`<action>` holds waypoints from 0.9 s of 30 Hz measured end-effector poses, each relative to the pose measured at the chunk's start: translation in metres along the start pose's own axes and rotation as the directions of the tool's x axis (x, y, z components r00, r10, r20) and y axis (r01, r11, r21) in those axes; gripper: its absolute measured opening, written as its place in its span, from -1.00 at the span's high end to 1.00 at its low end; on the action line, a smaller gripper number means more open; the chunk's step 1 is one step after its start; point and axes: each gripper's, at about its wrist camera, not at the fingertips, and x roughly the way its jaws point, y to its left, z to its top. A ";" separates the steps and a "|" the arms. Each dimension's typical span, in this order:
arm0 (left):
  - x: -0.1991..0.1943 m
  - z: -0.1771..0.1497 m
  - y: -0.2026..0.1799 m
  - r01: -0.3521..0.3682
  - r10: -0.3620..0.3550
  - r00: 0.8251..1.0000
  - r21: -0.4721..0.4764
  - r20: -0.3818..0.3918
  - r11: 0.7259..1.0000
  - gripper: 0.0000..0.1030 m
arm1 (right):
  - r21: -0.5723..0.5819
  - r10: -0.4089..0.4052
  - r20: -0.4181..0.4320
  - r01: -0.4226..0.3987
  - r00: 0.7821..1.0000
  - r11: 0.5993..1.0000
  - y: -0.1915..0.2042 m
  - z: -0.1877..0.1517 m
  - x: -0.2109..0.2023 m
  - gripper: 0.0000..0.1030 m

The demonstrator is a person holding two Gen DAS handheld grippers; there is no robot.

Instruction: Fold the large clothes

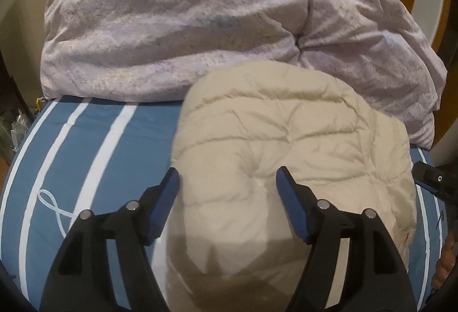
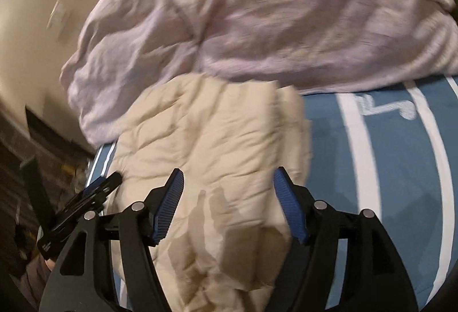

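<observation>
Left wrist view: cream puffer jacket (image 1: 286, 146) bundled on striped bed (image 1: 94, 146), near lilac duvet (image 1: 171, 25). Left gripper (image 1: 227, 186) and right gripper (image 2: 227, 186) jaws wide, empty (hovering). Fold looks mid-way; you next pinch an edge.

Bed with a blue, white-striped cover, carrying two soft things

The bed (image 1: 94, 146) is spread with a blue cover crossed by white stripes; a thin white looping line marks it near the left edge in the left wrist view. A cream quilted jacket (image 1: 286, 146) lies bunched on the near part of the cover. Behind it, touching its far edge, a crumpled pale lilac duvet (image 1: 177, 25) is heaped across the far side of the bed.
</observation>
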 end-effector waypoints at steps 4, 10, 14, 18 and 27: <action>0.007 -0.005 -0.010 -0.029 0.029 0.999 0.032 -0.018 0.999 -0.41 | -0.078 -0.056 -0.027 0.053 0.998 0.996 0.013 -0.009 0.015 -0.27; 0.009 -0.008 -0.015 -0.031 0.032 0.999 0.061 -0.027 0.998 -0.48 | -0.082 -0.169 -0.086 0.162 0.982 0.983 -0.003 -0.023 0.041 -0.15; 0.004 -0.010 -0.017 -0.028 0.030 0.999 0.073 -0.023 0.997 -0.50 | -0.095 -0.198 -0.084 0.190 0.977 0.977 0.002 -0.022 0.039 -0.15; -0.008 -0.012 -0.013 -0.009 0.010 1.000 0.062 -0.014 0.998 -0.58 | -0.096 -0.221 -0.049 0.215 0.974 0.972 0.009 -0.024 0.021 -0.29; -0.042 -0.025 -0.006 0.044 -0.045 0.999 0.043 0.007 0.998 -0.69 | -0.159 -0.279 0.026 0.280 0.960 0.947 0.043 -0.047 -0.023 -0.90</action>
